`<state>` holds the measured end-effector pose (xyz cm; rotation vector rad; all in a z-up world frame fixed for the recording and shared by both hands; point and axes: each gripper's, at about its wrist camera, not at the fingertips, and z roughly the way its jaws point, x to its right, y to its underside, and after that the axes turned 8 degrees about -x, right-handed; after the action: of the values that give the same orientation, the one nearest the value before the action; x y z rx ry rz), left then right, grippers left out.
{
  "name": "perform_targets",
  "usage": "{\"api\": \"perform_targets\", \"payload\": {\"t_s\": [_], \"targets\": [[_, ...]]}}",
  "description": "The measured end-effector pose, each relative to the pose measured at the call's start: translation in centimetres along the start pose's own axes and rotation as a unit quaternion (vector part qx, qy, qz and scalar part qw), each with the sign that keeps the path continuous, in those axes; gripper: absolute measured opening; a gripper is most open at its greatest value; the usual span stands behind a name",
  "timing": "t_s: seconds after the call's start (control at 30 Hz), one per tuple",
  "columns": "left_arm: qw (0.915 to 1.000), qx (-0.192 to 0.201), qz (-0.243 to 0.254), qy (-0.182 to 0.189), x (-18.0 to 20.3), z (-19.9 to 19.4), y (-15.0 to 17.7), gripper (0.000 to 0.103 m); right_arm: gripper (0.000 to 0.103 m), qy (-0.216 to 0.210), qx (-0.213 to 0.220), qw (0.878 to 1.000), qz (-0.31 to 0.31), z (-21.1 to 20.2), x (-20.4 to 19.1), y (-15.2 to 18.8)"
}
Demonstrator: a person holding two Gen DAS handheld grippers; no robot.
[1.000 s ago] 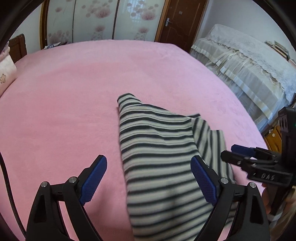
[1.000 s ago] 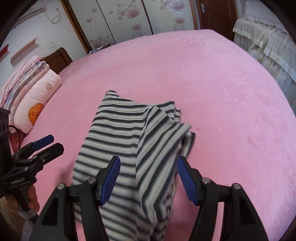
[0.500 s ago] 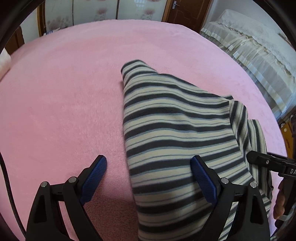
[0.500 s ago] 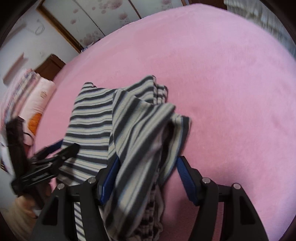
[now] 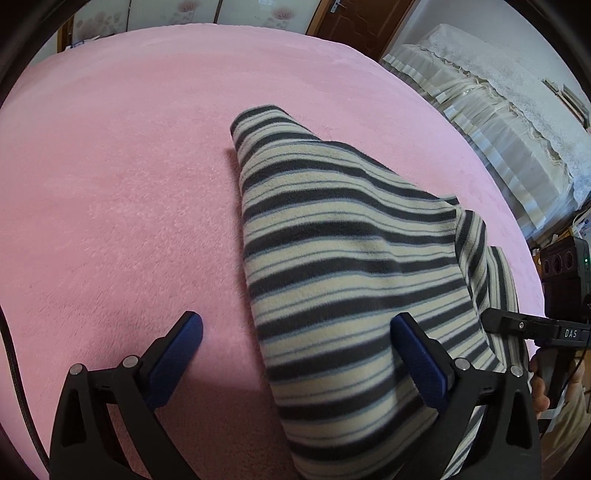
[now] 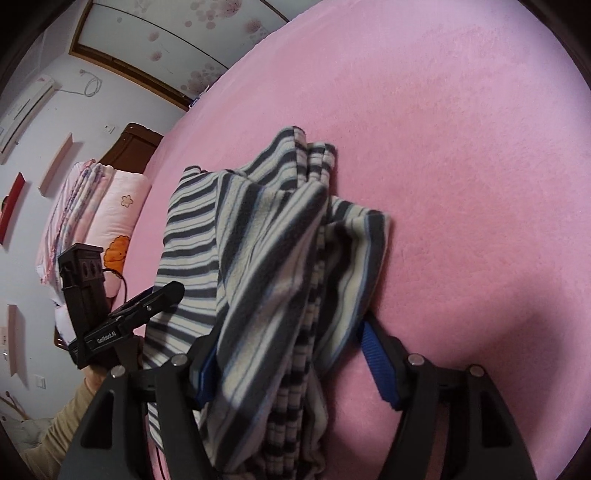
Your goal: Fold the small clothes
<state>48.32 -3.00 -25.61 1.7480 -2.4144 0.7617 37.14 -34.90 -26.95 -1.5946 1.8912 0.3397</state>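
Note:
A fleece garment with dark grey and cream stripes (image 5: pixel 343 258) lies partly folded on the pink blanket (image 5: pixel 122 192). My left gripper (image 5: pixel 299 332) hovers low over its near left edge. Its jaws are opening wide, one pad over the blanket and the other over the cloth, with nothing pinched. In the right wrist view a bunched fold of the garment (image 6: pixel 266 266) drapes between the fingers of my right gripper (image 6: pixel 288 332). Those jaws are opening too, and the cloth covers the left pad while the right pad (image 6: pixel 376 362) shows. The other tool appears in each view: the right gripper (image 5: pixel 517 326) and the left gripper (image 6: pixel 147 306).
Pink pillows (image 6: pixel 110 221) are stacked by the wooden headboard (image 6: pixel 133 144) on the left. Furniture under a lace-edged cream cover (image 5: pixel 498 129) stands beyond the bed's right edge, with a brown door (image 5: pixel 351 18) behind. A person's hand and tan sleeve (image 6: pixel 62 417) hold the left tool.
Both grippers have sunk closer to the bed, so the garment fills more of each view. The right view has rolled, and the raised fold now sags between its fingers.

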Motion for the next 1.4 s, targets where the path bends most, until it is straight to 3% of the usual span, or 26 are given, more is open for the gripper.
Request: {"api": "perform_targets", "payload": {"t_s": [0.27, 0.37, 0.53, 0.63, 0.73, 0.8, 0.9, 0.97, 1.07, 1.17, 1.2, 1.27, 1.4], "targets": [[0.9998, -0.013, 0.011, 0.012, -1.3, 0.1, -0.7, 0.102, 0.068, 0.05, -0.01, 0.999, -0.014, -0.7, -1.5, -0.4], [0.9995, -0.02, 0.017, 0.019, -1.2, 0.0, -0.8, 0.102, 0.069, 0.05, -0.008, 0.999, -0.001, -0.7, -1.4, -0.3], [0.9965, -0.038, 0.022, 0.071, -1.1, 0.4, -0.9, 0.102, 0.083, 0.008, -0.006, 1.0, 0.004, 0.2, -0.8, -0.7], [0.9928, -0.047, 0.042, 0.102, 0.0, 1.1, -1.0, 0.102, 0.084, -0.028, -0.009, 0.999, -0.014, 1.1, -1.4, -1.4], [0.9916, -0.044, 0.054, 0.109, 1.1, 1.8, -1.1, 0.102, 0.083, -0.043, -0.009, 0.999, -0.029, 2.1, -1.9, -2.3], [0.9903, -0.04, 0.045, 0.125, 0.8, 2.1, -1.3, 0.102, 0.083, -0.057, -0.006, 0.998, -0.037, 2.4, -2.0, -2.9], [0.9855, -0.033, 0.02, 0.165, -0.6, 2.2, -1.6, 0.1, 0.073, -0.081, 0.0, 0.996, -0.042, 2.5, -1.6, -3.5], [0.984, -0.029, 0.005, 0.176, -1.4, 2.3, -1.9, 0.089, 0.048, -0.09, 0.001, 0.995, -0.042, 2.6, -1.2, -4.0], [0.9866, -0.023, -0.002, 0.161, -1.6, 2.6, -2.3, 0.066, 0.038, -0.087, 0.001, 0.995, -0.056, 2.8, -1.2, -4.3], [0.9878, -0.021, -0.001, 0.154, -1.5, 2.7, -2.3, 0.051, 0.033, -0.053, 0.012, 0.994, -0.092, 2.7, -2.7, -3.9], [0.9877, -0.02, 0.005, 0.155, -1.3, 2.7, -2.2, 0.04, 0.032, -0.045, 0.015, 0.994, -0.099, 2.7, -3.0, -3.8], [0.9883, -0.019, 0.011, 0.151, -0.9, 2.6, -2.2, 0.033, 0.03, -0.023, 0.021, 0.993, -0.114, 2.6, -3.8, -3.6], [0.9945, 0.007, 0.032, 0.099, 1.3, 1.9, -2.1, 0.028, 0.028, 0.015, 0.04, 0.991, -0.129, 2.1, -5.0, -2.8]]}}
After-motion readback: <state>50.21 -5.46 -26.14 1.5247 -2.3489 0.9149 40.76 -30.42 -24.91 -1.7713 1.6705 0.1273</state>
